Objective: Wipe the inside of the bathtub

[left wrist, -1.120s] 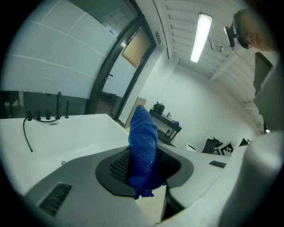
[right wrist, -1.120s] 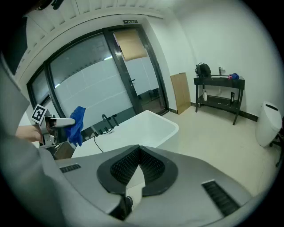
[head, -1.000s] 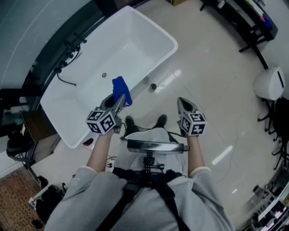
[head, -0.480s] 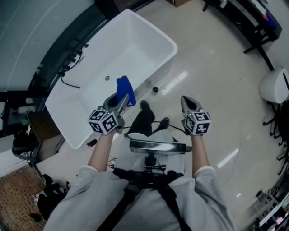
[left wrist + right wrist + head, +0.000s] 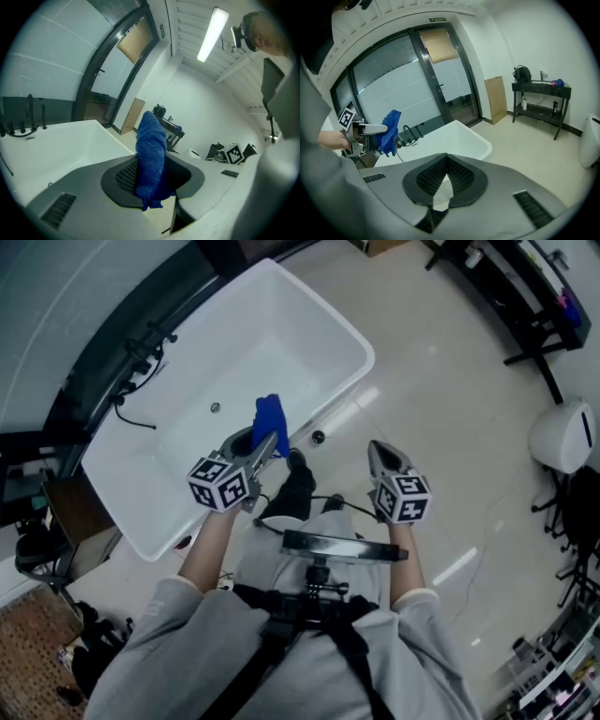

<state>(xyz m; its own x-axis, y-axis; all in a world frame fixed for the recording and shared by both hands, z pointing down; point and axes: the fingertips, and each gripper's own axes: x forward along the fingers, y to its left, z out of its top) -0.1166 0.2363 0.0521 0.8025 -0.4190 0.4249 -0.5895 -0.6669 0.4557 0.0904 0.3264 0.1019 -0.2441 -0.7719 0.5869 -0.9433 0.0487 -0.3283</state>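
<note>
The white bathtub [image 5: 281, 324] lies slantwise at the upper left of the head view, with its drain [image 5: 215, 408] on the floor of the tub. My left gripper [image 5: 272, 440] is shut on a blue cloth [image 5: 270, 418], and the cloth stands up out of the jaws over the tub's near rim. In the left gripper view the blue cloth [image 5: 151, 154] is pinched in that gripper [image 5: 152, 176], with the tub [image 5: 56, 145] beyond. My right gripper [image 5: 380, 451] hangs over the tiled floor to the right of the tub, and in its own view the gripper [image 5: 446, 164] is shut with nothing held.
A black tap and hose [image 5: 141, 362] sit on the tub's far rim by the glass wall. A small round fitting [image 5: 319, 437] lies on the floor beside the tub. A black table [image 5: 525, 296] and a white rounded object [image 5: 562, 432] stand at the right. The person's feet [image 5: 295, 479] are near the tub.
The person has stepped closer to the tub. My left gripper has carried the blue cloth up and slightly right to the tub's near rim. The right gripper has barely shifted.
</note>
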